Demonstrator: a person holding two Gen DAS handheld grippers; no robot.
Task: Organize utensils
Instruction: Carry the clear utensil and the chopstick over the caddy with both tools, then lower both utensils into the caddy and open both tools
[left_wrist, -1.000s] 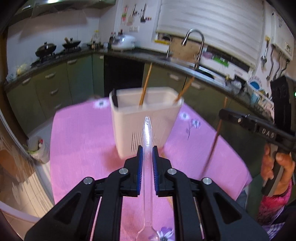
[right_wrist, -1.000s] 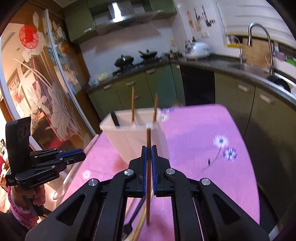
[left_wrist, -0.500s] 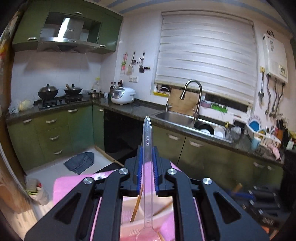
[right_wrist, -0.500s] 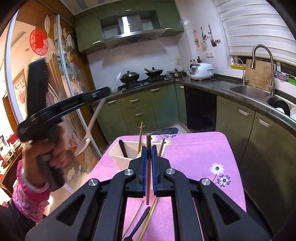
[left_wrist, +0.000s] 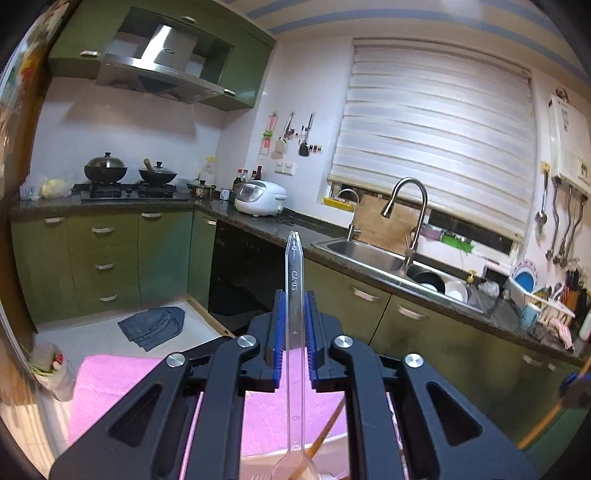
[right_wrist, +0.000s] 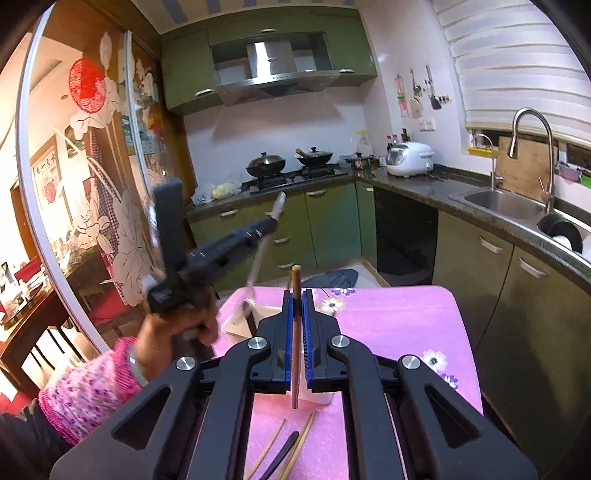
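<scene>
A green-fronted kitchen cabinet run (right_wrist: 325, 229) with a dark stone countertop wraps the room, carrying a steel sink (left_wrist: 369, 254) under a tall arched tap, a white rice cooker (left_wrist: 260, 197) and two black lidded woks (right_wrist: 266, 164) on the hob. In front of it stands a table under a pink cloth with small printed flowers (right_wrist: 399, 325), its far edge towards the cabinets. On the cloth sits a cream rectangular plastic utensil holder (right_wrist: 240, 325), mostly hidden behind the grippers in both wrist views; a brown stick leans up out of it in the left wrist view. The left gripper (left_wrist: 294, 317), black with blue pads, is held by a hand (right_wrist: 184, 325) in a pink patterned knitted sleeve (right_wrist: 88, 391) and hangs above the holder; its fingers are narrowed onto a clear plastic spoon (left_wrist: 295, 295), whose handle points away and up while the bowl hangs low over the holder. The right gripper (right_wrist: 296, 325) hovers over the near part of the table, its fingers pressed together on a single brown wooden chopstick (right_wrist: 295, 332) that stands almost upright between the pads, its lower end clear of the cloth. Near the bottom edge of the right wrist view, loose on the cloth, lie two more light wooden chopsticks (right_wrist: 303, 439) side by side and a black flat-handled utensil (right_wrist: 282, 454) between them; what kind of utensil it is cannot be told.
</scene>
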